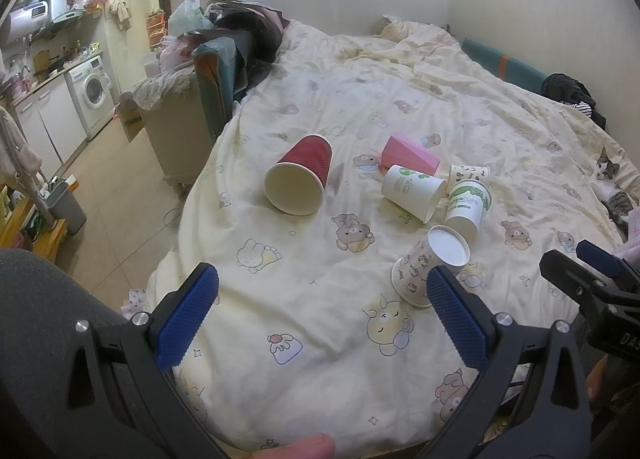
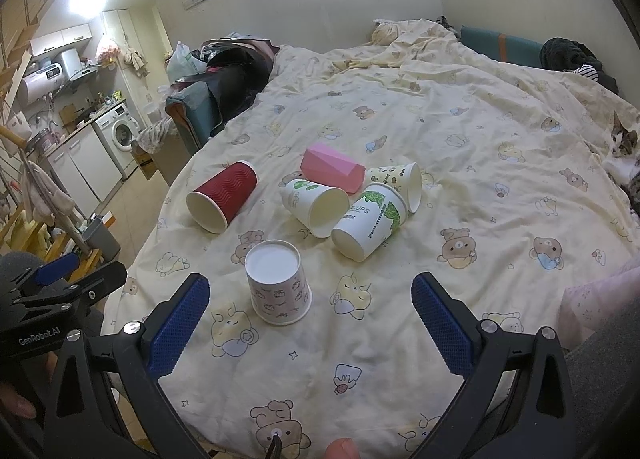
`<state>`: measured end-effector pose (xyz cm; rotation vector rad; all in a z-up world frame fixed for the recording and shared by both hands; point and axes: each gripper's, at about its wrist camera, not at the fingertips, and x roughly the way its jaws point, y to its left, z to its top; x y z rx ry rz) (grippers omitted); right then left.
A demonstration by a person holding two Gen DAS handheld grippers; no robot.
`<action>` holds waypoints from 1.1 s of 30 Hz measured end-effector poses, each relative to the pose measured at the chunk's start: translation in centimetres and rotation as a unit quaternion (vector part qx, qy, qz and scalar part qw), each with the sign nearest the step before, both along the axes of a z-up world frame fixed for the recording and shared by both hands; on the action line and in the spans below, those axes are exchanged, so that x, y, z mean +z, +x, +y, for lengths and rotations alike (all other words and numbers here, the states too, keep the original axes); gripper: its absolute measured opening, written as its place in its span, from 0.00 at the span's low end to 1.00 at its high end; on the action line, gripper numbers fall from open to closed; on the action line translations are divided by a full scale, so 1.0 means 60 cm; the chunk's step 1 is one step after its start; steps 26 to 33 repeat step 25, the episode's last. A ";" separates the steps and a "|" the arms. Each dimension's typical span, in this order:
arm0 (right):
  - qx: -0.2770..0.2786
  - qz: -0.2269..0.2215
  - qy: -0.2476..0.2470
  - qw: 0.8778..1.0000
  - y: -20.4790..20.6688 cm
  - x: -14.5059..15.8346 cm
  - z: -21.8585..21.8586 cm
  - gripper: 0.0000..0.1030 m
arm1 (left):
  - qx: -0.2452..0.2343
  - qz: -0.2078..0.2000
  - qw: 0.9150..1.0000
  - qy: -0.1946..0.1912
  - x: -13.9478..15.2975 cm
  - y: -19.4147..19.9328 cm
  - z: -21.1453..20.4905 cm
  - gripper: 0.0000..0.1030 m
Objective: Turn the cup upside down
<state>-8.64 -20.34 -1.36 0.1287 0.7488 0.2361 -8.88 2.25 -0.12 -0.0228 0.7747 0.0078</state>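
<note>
- Six cups sit on my bed [image 2: 460, 131], on a cream quilt with cartoon bears.
- One patterned cup [image 2: 277, 284] stands upside down, rim on the quilt and white base up, nearest to me.
- In the left view the same cup [image 1: 428, 271] looks tilted, partly behind my blue right finger pad [image 1: 456, 319].
- My left gripper [image 1: 320, 315] is spread wide and holds nothing.
- My right gripper [image 2: 310, 323] is also spread wide and empty, with the flipped cup just beyond its left finger.
- Farther back, a red cup [image 2: 222, 195] lies on its side, mouth toward me.
- Right of it, a pink cup [image 2: 332, 171] and three white paper cups lie in a touching cluster: two with green print [image 2: 316, 205] [image 2: 370, 219], one with dark print [image 2: 400, 183].
- At the bed's right edge lies a cat [image 2: 622, 147].
- Off to the left stands a washing machine [image 2: 118, 135].
</note>
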 end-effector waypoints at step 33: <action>0.000 0.000 0.000 1.000 0.000 -0.001 -0.001 1.00 | 0.002 0.002 1.000 -0.002 -0.003 -0.001 -0.001 1.00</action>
